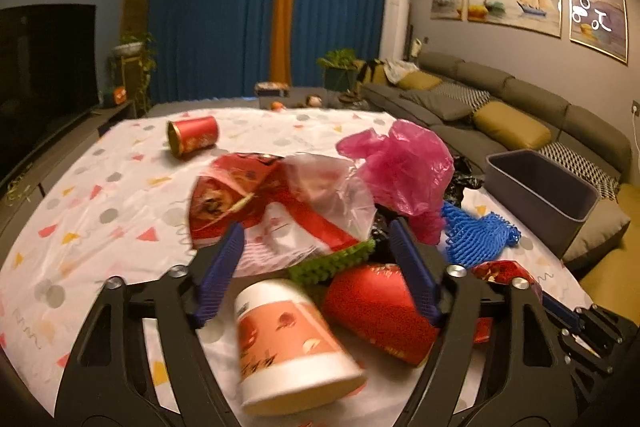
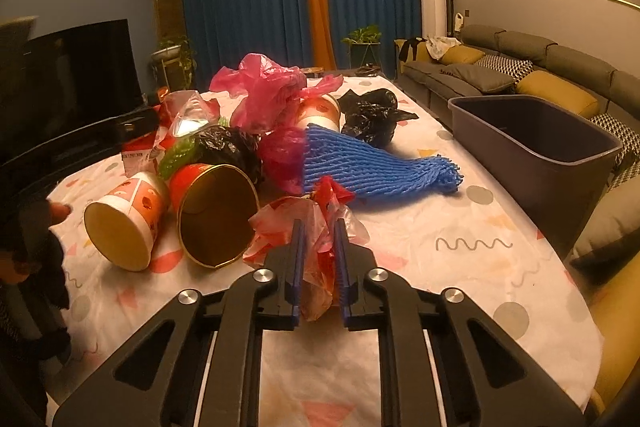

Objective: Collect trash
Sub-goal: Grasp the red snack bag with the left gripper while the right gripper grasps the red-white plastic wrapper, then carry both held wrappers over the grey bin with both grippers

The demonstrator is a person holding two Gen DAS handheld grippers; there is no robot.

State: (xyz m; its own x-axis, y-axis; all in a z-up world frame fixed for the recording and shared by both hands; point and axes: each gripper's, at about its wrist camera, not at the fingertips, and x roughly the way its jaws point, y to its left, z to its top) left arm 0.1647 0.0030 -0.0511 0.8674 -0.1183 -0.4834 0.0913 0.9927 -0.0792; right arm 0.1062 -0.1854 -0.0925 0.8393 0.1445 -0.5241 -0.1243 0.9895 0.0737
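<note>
The trash lies heaped on the bench [image 2: 472, 239], which is covered with a patterned white cloth; the grey bin [image 2: 536, 143] stands open at the bench's right edge, beside the sofa. Most of the heap looks light and soft. The crumpled red-and-clear plastic wrapper [image 2: 280, 227] is thin film that should crush to almost nothing and may slip out unless pinched across a bunched fold. The blue foam net [image 2: 372, 167] is springy and would take a pinch anywhere along its length. The pink plastic bag [image 2: 264, 87] and the black bags [image 2: 372, 115] are limp and best gathered at a knot of folds. The paper cups are stiffer but easily dented: the white-and-orange cup [image 1: 288, 339] and the red cup [image 1: 380, 307] lie on their sides and would roll, so a hold across the rim or wall suits them.

The right tongs [image 2: 318, 263] are clenched nearly together on the red-and-clear wrapper, a wad of it squeezed between the blue pads, low over the near part of the bench.

The left tongs [image 1: 316, 267] are released and wide, holding nothing; the two cups lie on the bench below, within the span of the fingers, with a strip of green plastic [image 1: 332, 261] just beyond
</note>
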